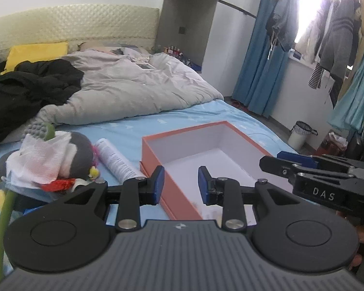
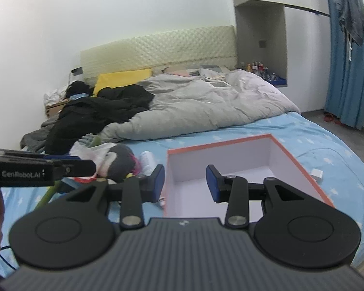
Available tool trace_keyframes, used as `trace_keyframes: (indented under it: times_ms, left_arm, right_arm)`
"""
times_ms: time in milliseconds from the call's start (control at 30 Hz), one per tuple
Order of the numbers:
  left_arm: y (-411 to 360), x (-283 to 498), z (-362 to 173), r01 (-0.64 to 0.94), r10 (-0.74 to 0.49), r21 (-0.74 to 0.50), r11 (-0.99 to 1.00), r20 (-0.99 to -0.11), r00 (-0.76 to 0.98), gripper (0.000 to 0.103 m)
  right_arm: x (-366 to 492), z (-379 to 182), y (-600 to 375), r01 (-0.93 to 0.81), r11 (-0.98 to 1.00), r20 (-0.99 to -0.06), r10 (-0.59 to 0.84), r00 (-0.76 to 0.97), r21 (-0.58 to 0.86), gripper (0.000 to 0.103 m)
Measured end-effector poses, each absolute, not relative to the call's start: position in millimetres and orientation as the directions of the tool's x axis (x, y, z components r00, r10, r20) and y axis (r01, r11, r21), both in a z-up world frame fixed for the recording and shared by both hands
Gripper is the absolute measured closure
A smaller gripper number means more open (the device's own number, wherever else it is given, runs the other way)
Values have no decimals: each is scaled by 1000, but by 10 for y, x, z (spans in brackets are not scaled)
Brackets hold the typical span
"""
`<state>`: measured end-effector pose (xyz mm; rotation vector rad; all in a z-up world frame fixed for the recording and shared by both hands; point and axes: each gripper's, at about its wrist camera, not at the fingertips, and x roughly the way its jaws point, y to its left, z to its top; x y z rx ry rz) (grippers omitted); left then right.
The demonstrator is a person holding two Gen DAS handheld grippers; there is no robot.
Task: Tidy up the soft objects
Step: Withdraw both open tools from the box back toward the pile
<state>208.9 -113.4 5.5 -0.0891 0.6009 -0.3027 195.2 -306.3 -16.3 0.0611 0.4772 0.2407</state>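
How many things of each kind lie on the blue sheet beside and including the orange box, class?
Orange box: 1
Grey plush toy: 1
White tissue: 1
White printed tube: 1
Small white block: 1
Total: 5

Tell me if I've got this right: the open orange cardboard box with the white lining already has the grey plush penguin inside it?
Not quite. The orange cardboard box is open but empty; the grey plush penguin lies beside it on the blue sheet, in a pile with white tissue. The left wrist view shows this.
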Motion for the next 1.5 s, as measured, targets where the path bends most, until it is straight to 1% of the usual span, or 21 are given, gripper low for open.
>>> trace_keyframes:
  times_ms: [200, 400, 567, 633, 900, 1067, 1233, 1400, 1500]
  left_arm:
    - [-884, 1907, -5, 205, -272, -182, 962, -548, 791, 68]
    - [-653, 1737, -121, 157, -230, -176, 972, -568, 790, 68]
    - [-489, 1609, -206, 133, -222, -193, 972, -574, 788, 68]
    - [-443, 1567, -248, 117, -207, -190, 975, -577, 790, 68]
    - [-214, 1396, -524, 66, -208, -249, 966, -608, 766, 68]
    - [-54, 1307, -671, 33, -179, -238, 971, -627, 758, 68]
    - [123, 1235, -800, 11, -154, -220, 975, -646, 748, 68]
    - [291, 1207, -984, -34, -150, -256, 966, -663, 733, 68]
    - [338, 1240, -1072, -37, -147, -252, 967, -671, 726, 68]
  right_arm:
    - [1824, -202, -2822, -248, 962, -431, 271, 861, 110, 62]
    - [1667, -300, -2642, -282, 950, -437, 312, 844, 134, 62]
    - [1548, -389, -2506, -304, 941, -447, 337, 829, 145, 62]
    - [1519, -446, -2451, -308, 939, -457, 344, 820, 155, 62]
    - [1376, -689, -2178, -340, 929, -495, 366, 788, 147, 62]
    - [1271, -833, -2050, -351, 919, -515, 390, 763, 176, 62]
    - [1163, -977, -1951, -354, 920, -544, 386, 745, 168, 62]
    - [1169, -1117, -1897, -345, 921, -577, 383, 721, 181, 62]
    - [1221, -1171, -1835, -353, 921, -587, 379, 716, 163, 62]
